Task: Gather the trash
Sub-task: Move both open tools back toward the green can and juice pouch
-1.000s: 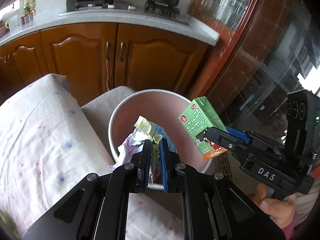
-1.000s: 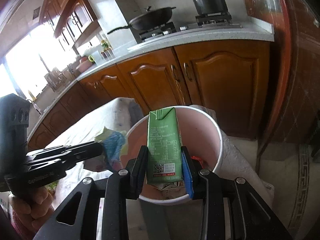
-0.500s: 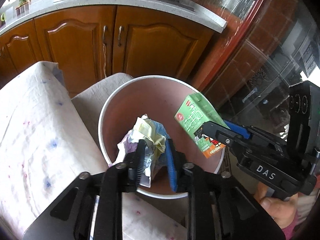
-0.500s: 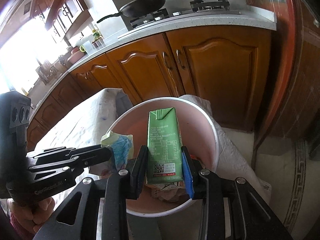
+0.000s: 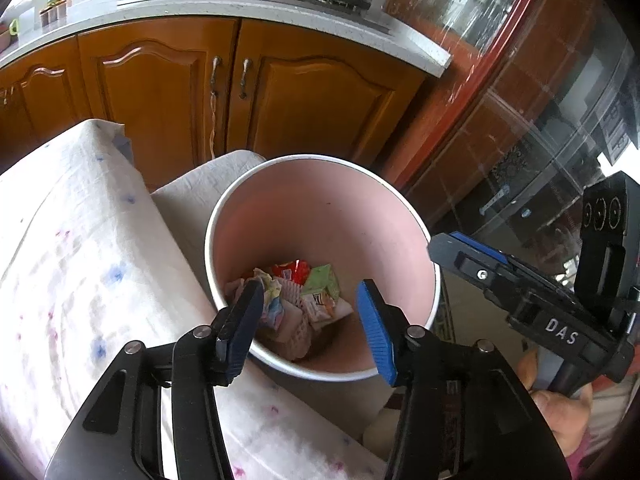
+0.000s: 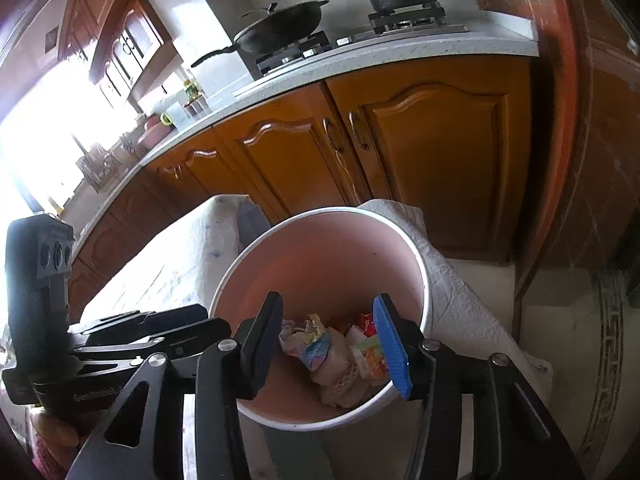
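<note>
Pink round plastic bin (image 5: 320, 208) holds green carton (image 5: 322, 285), crumpled wrappers (image 6: 308, 340), perhaps foam netting; left hand-held gripper (image 5: 308, 320), right hand-held gripper (image 6: 330, 340) both spread, empty, above rim.

A white speckled cloth (image 5: 72, 264) covers the table — the pink bin (image 5: 320, 208) just beside its edge.

Legible markings, located relative to the pink bin (image 5: 320, 208):

1. "DAS", white capitals on the black body of the right gripper (image 5: 464, 254), right of the bin in the left wrist view.
2. Faint raised lettering on the black body of the left gripper (image 6: 180, 326), left of the bin in the right wrist view; not readable.
3. Print on the green carton (image 5: 322, 284) inside the bin: too small to read.
</note>
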`<action>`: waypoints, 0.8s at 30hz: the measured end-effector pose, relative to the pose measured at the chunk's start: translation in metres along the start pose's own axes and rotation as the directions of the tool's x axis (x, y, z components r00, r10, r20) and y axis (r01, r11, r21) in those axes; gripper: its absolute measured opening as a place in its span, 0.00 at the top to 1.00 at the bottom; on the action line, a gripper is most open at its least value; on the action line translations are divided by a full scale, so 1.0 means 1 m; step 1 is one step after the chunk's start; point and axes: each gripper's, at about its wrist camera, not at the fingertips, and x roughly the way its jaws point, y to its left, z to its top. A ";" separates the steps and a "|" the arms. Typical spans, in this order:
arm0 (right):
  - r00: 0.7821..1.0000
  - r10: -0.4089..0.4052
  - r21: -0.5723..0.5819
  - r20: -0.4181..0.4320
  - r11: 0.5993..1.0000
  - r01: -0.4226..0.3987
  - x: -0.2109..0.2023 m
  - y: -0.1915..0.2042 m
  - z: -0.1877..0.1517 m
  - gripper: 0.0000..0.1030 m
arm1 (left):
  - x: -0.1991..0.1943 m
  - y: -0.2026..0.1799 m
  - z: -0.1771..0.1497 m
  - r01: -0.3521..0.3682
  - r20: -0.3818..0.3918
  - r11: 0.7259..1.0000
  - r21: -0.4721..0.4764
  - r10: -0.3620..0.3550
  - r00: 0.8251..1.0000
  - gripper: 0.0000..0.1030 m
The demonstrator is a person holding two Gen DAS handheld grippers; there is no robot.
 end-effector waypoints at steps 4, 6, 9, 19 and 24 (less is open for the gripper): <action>0.999 0.019 0.011 0.039 1.000 -0.020 -0.010 0.004 -0.005 0.41 | -0.015 0.004 -0.012 -0.045 0.045 0.999 -0.015 0.045 0.998 0.46; 0.998 0.034 0.014 0.049 0.999 -0.035 -0.014 0.008 -0.007 0.38 | -0.025 0.009 -0.019 -0.057 0.068 0.998 -0.027 0.059 0.996 0.45; 0.996 0.055 0.011 0.068 0.998 -0.056 -0.021 0.016 -0.014 0.33 | -0.038 0.015 -0.029 -0.069 0.095 0.996 -0.048 0.073 0.993 0.44; 0.991 0.104 -0.015 0.088 0.995 -0.103 -0.032 0.048 -0.034 0.25 | -0.071 0.041 -0.064 -0.078 0.137 0.989 -0.126 0.096 0.986 0.43; 0.987 0.124 -0.010 0.104 0.992 -0.124 -0.036 0.062 -0.045 0.20 | -0.085 0.051 -0.083 -0.071 0.152 0.983 -0.168 0.097 0.984 0.43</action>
